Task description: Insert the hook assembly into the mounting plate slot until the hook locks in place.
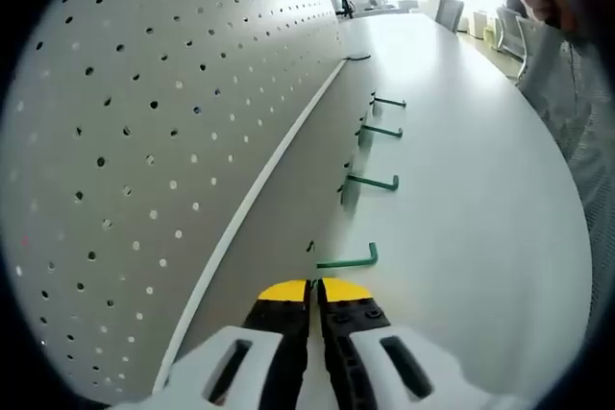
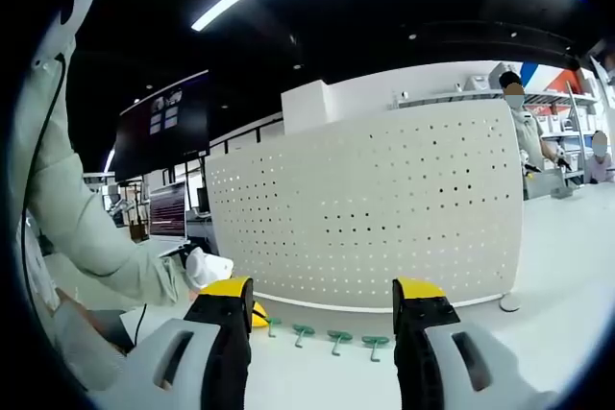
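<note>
Now, your left hand-held gripper (image 1: 313, 287) has its yellow-tipped jaws pressed together with nothing between them, low over the white worktop (image 1: 480, 228), just short of the nearest green hook (image 1: 350, 259). Beyond it three more green hooks (image 1: 373, 181) lie in a row along the foot of the upright white pegboard (image 1: 144, 122). Your right hand-held gripper (image 2: 322, 319) stands wide and empty, facing the pegboard (image 2: 384, 218), with the hooks (image 2: 336, 337) lined up before it on the worktop (image 2: 567, 266).
</note>
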### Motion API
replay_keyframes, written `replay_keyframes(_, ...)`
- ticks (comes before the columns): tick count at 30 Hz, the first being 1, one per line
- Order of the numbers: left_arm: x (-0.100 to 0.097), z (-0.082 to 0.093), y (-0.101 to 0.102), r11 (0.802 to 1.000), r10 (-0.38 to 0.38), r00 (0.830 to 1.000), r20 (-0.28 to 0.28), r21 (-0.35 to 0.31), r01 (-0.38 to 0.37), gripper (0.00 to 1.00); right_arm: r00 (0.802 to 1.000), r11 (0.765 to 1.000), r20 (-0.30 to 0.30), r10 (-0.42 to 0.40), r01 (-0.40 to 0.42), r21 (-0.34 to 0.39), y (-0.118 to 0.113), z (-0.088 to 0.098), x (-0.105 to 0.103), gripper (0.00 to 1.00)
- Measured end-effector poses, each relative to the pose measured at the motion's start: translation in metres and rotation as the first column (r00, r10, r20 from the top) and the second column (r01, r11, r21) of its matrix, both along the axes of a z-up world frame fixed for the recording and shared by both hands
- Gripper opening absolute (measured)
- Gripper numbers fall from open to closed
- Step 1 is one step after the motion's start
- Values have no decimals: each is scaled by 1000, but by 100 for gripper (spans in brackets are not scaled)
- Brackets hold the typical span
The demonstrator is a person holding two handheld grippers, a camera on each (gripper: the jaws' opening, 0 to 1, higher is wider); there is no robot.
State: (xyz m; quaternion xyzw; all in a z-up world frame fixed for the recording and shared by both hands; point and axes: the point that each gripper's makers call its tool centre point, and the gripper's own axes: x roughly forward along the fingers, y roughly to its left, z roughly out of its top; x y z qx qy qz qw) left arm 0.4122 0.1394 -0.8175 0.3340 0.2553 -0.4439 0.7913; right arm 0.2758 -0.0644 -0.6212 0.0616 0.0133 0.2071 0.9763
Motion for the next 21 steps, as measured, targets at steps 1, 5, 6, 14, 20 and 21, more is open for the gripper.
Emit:
replay_keyframes(1,0,1,0,1000,7,1000,3,-4,-7,4,1000,1000,0,1,-1,0,0,0,0,57)
replay_keyframes(5,2,8,2,999,37,999,16,-32,-37,3,1000,1000,-6,7,-7,1,2,-1,0,57)
replay_keyframes(6,2,10,3,998,51,999,17,-37,-50,3,1000,1000,-6,7,-7,1,2,-1,0,57)
replay_keyframes(14,3,29,6,991,99,994,46,-96,-94,3,1000,1000,2,13,-13,-4,3,0,-1,56)
replay_keyframes(20,0,42,9,987,121,990,66,-119,-113,3,1000,1000,13,21,-21,-9,5,3,-3,56)
replay_keyframes(21,-1,45,10,986,123,990,71,-120,-114,3,1000,1000,14,23,-23,-11,6,3,-3,56)
